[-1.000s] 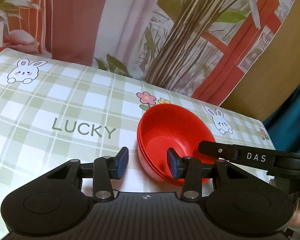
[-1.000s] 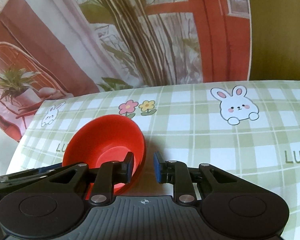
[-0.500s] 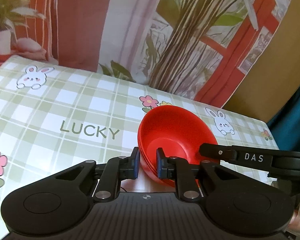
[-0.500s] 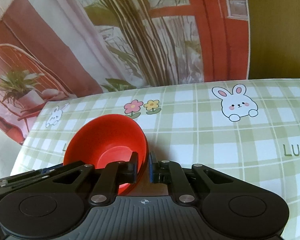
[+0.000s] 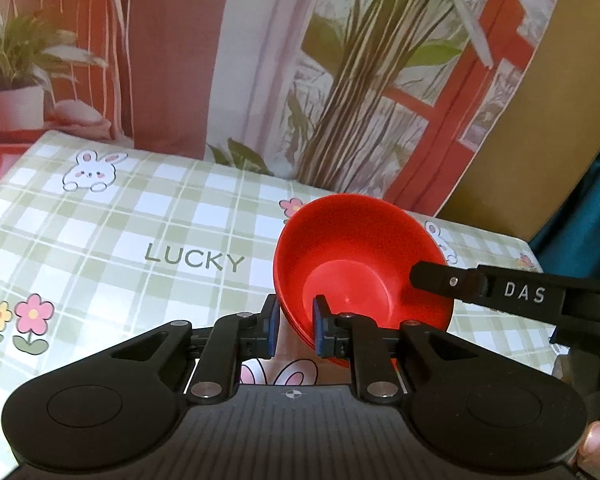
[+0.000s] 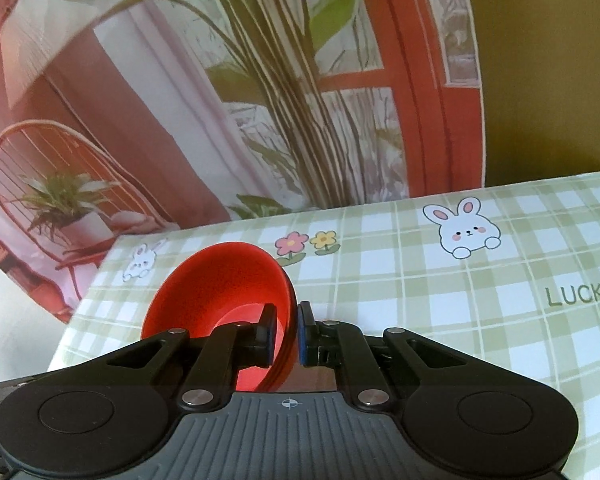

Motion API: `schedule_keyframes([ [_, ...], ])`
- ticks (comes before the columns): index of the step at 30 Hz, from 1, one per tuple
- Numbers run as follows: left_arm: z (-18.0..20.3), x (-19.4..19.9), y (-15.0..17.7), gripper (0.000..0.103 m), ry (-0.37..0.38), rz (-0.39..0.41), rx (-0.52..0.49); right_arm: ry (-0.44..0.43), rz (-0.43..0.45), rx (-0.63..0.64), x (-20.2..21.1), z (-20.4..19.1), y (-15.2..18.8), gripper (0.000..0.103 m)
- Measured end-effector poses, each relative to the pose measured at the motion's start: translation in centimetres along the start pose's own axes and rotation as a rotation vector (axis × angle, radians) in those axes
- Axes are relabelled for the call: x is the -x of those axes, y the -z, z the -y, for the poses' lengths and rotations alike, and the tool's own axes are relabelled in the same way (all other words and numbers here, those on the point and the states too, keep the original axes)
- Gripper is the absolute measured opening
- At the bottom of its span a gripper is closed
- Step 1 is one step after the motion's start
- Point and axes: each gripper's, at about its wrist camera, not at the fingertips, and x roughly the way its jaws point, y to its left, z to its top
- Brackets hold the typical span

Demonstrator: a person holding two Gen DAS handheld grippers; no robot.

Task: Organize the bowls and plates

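Behind the table I see a big picture cloth point(image 5: 260, 60) with painted plants, pink curtains and a red window frame. I am looking down at a green and white check tablecloth point(image 5: 100, 248) with bunnies, flowers and the word LUCKY on it. On it is a stack of red bowls point(image 5: 360, 276), one inside the other; I can see a few rims at the edge but cannot count them for sure. I see nothing inside the top bowl, just its smooth red bottom. My left gripper point(image 5: 294, 326) is closed on the near left rim of the stack, with one blue pad point(image 5: 319, 330) inside the bowl and the other outside. My right gripper point(image 6: 286, 334) pinches the rim on the other side the same way, one pad inside and one outside. From the left camera I see the right gripper's black finger marked DAS reaching in over the bowl's right edge. The stack looks tipped up a little. A bit of a person's hand point(image 5: 598, 446) shows at the bottom right corner.
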Motion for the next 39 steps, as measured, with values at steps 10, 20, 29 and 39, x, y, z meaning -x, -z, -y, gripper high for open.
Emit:
schedule_keyframes([
  [10, 1.6, 3.6, 0.3, 0.018, 0.0, 0.054, -0.062, -0.023, 0.066, -0.076, 3.6, 0.4, 1.4, 0.01],
  [20, 2.8, 6.0, 2.4, 0.019, 0.016, 0.061, -0.078, -0.022, 0.109, -0.125, 7.0, 1.3, 3.6, 0.01],
  [29, 3.3, 8.0, 4.4, 0.019, 0.035, 0.091, -0.08, -0.016, 0.148, -0.103, 9.7, 0.9, 5.5, 0.01],
  [39, 2.8, 9.8, 6.7, 0.02, 0.06, 0.098, -0.073, -0.018, 0.165, -0.097, 12.0, 0.2, 7.4, 0.01],
])
